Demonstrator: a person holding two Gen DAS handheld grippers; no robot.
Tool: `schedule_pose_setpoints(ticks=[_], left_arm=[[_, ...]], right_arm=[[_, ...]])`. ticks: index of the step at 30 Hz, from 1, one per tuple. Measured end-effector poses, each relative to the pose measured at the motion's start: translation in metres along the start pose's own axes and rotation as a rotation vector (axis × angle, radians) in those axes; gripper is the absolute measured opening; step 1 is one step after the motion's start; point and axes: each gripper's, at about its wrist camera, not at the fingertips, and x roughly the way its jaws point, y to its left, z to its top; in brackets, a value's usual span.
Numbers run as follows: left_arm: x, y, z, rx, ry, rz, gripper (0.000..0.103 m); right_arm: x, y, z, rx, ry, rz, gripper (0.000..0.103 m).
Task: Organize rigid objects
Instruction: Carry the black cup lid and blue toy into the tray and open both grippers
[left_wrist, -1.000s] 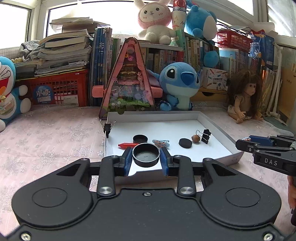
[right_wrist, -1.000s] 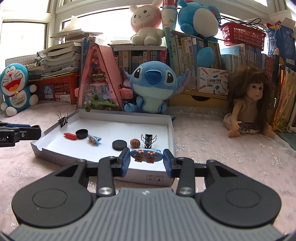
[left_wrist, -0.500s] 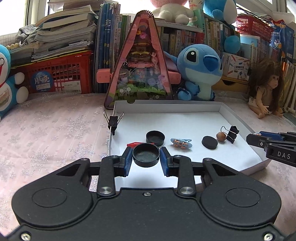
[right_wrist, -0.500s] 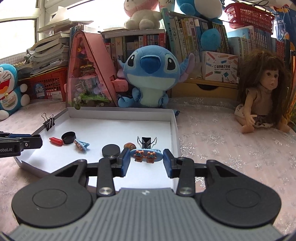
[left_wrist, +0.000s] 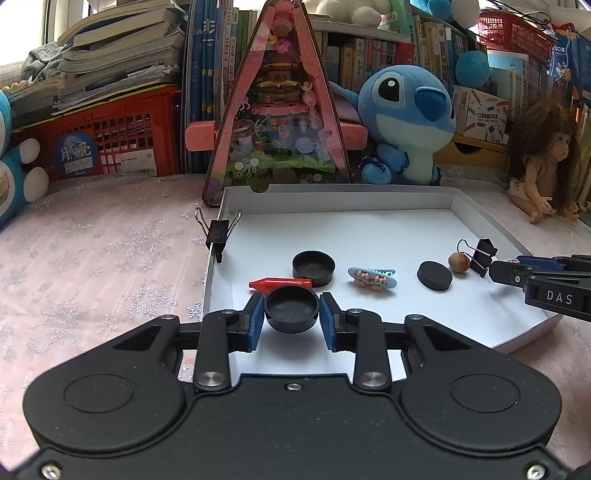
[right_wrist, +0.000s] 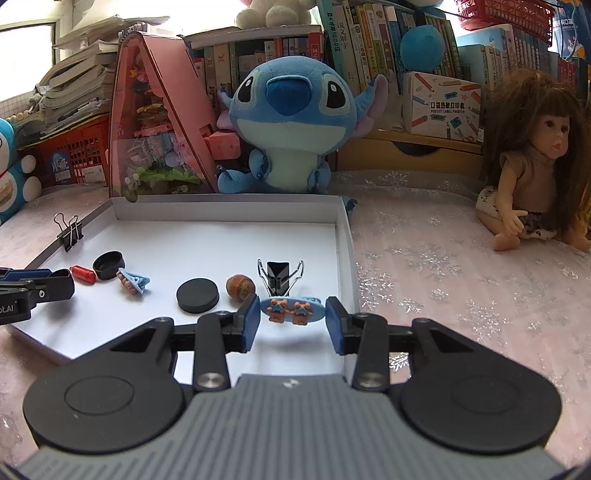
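Note:
My left gripper (left_wrist: 292, 317) is shut on a black round cap (left_wrist: 291, 309), held just above the near left part of the white tray (left_wrist: 332, 199). My right gripper (right_wrist: 291, 319) is shut on a blue hair clip with two bears (right_wrist: 291, 309), over the tray's near right part (right_wrist: 343, 236). In the tray lie another black cap (left_wrist: 313, 263), a red cylinder (left_wrist: 280, 283), a second blue clip (left_wrist: 372, 277), a black disc (left_wrist: 434, 275), a brown nut (left_wrist: 459, 262) and a black binder clip (left_wrist: 482, 255).
A binder clip (left_wrist: 218, 232) grips the tray's left wall. Behind the tray stand a pink triangular toy house (left_wrist: 277, 110) and a blue plush (left_wrist: 406, 118). A doll (right_wrist: 532, 162) sits at the right. Red crates and books line the back.
Both grippers have moved forward over the tray with their objects held. The tray and its contents look larger and nearer.

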Motion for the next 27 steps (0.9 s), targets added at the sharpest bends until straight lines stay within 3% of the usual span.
schedule_pose_setpoints(ticks=[15, 22, 27], left_arm=[[0.015, -0.005, -0.001, 0.021, 0.008, 0.022, 0.030], [0.011, -0.007, -0.001, 0.004, 0.014, 0.020, 0.034], [-0.006, -0.009, -0.004, 0.007, -0.016, -0.003, 0.043]], right_arm=[[0.013, 0.011, 0.001, -0.068, 0.042, -0.001, 0.045], [0.007, 0.009, 0.000, -0.042, 0.021, 0.015, 0.066], [-0.010, 0.011, -0.001, -0.047, -0.021, 0.027, 0.073]])
